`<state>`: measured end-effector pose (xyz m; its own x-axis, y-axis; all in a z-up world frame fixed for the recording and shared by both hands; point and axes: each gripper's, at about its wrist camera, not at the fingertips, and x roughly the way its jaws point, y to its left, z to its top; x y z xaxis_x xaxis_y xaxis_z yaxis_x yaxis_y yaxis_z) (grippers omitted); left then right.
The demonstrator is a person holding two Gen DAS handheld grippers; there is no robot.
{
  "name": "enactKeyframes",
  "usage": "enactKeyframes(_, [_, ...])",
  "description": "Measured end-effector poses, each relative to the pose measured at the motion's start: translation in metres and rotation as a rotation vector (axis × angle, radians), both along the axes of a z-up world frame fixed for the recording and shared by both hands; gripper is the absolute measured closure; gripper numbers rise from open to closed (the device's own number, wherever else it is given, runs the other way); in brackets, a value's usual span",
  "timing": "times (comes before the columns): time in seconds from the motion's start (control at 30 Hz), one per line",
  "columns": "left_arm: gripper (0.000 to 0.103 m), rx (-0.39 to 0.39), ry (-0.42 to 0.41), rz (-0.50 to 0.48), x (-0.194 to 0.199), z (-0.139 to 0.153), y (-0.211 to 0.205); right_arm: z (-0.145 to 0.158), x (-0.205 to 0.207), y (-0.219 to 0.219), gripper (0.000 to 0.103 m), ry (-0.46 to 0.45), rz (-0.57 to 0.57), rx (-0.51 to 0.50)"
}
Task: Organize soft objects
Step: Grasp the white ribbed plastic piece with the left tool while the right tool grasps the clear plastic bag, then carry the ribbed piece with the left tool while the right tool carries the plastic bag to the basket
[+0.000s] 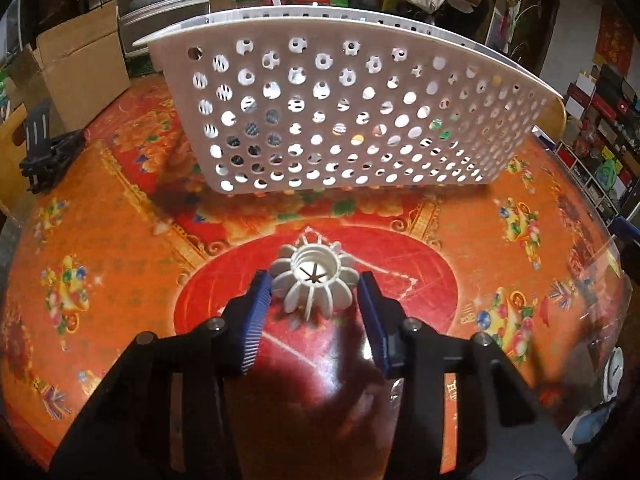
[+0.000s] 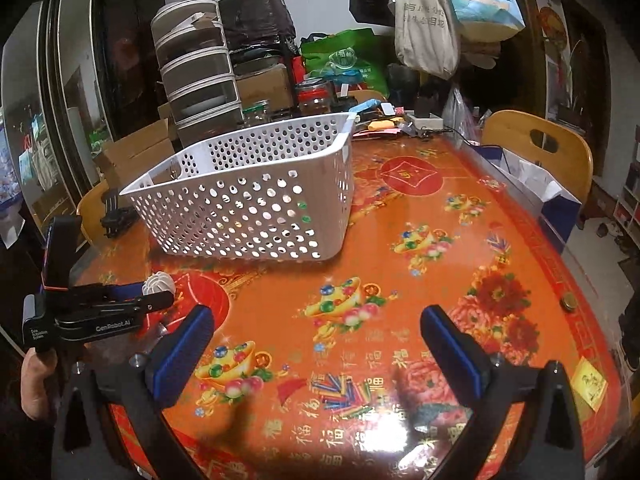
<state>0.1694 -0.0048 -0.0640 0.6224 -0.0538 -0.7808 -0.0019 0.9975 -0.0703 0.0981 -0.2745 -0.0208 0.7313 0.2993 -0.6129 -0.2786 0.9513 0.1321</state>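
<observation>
A white plastic basket (image 1: 344, 120) with round perforations all over its walls fills the upper middle of the left wrist view; through the holes only dark and coloured specks show, and what lies inside cannot be told. In the right wrist view the same basket (image 2: 248, 200) sits in the upper left centre, and the part of its interior that shows is bare white wall.

At the lower centre of the left view, a white ribbed ball (image 1: 314, 284), made of thin curved fins around a round threaded-looking opening, rests on the table between the blue ridged pads of the left gripper (image 1: 316, 300). The left pad touches the fins; the right pad sits just beside them, so the jaws are not yet clenched on it. In the right view the ball (image 2: 159, 283) shows at middle left, beyond the left gripper (image 2: 120, 304).

The right gripper (image 2: 316, 348) hangs released, jaws spread wide over the table.

The table (image 1: 500, 264) is glossy, covered in orange-red cloth printed with flowers and gold ingots. Behind stand cardboard boxes (image 1: 80, 68), stacked drawers (image 2: 196, 68), a wooden chair (image 2: 540, 148) and a hanging canvas tote bag (image 2: 424, 20).
</observation>
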Motion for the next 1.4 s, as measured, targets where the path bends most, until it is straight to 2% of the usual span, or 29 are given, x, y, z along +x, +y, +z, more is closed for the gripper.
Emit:
enactKeyframes(0.13, [0.062, -0.018, -0.032, 0.038, -0.004, 0.006, 0.011, -0.002, -0.004, 0.006, 0.000, 0.002, 0.015, 0.003])
enactKeyframes(0.23, [0.062, -0.001, -0.057, 0.075, -0.017, 0.010, 0.029, -0.010, -0.006, 0.020, 0.000, 0.024, 0.050, 0.023])
enactKeyframes(0.5, [0.062, -0.032, -0.080, 0.172, -0.058, 0.009, 0.088, -0.040, -0.023, 0.096, 0.002, 0.071, 0.196, 0.029])
enactKeyframes(0.6, [0.062, -0.046, -0.082, 0.192, -0.071, 0.006, 0.104, -0.051, -0.034, 0.132, 0.007, 0.075, 0.249, -0.008])
enactKeyframes(0.77, [0.062, -0.090, -0.087, 0.219, -0.079, 0.000, 0.121, -0.065, -0.037, 0.165, 0.020, 0.087, 0.277, -0.064])
enactKeyframes(0.83, [0.062, -0.094, -0.088, 0.218, -0.079, -0.001, 0.122, -0.066, -0.036, 0.169, 0.027, 0.083, 0.270, -0.076])
enactKeyframes(0.97, [0.062, -0.099, -0.093, 0.214, -0.081, -0.003, 0.117, -0.067, -0.036, 0.171, 0.054, 0.056, 0.239, -0.117])
enactKeyframes(1.2, [0.062, -0.089, -0.108, 0.170, -0.084, -0.001, 0.098, -0.066, -0.036, 0.156, 0.061, 0.039, 0.249, -0.110])
enactKeyframes(1.4, [0.062, -0.092, -0.145, 0.129, -0.093, 0.009, 0.081, -0.051, -0.038, 0.119, 0.062, 0.008, 0.212, -0.068])
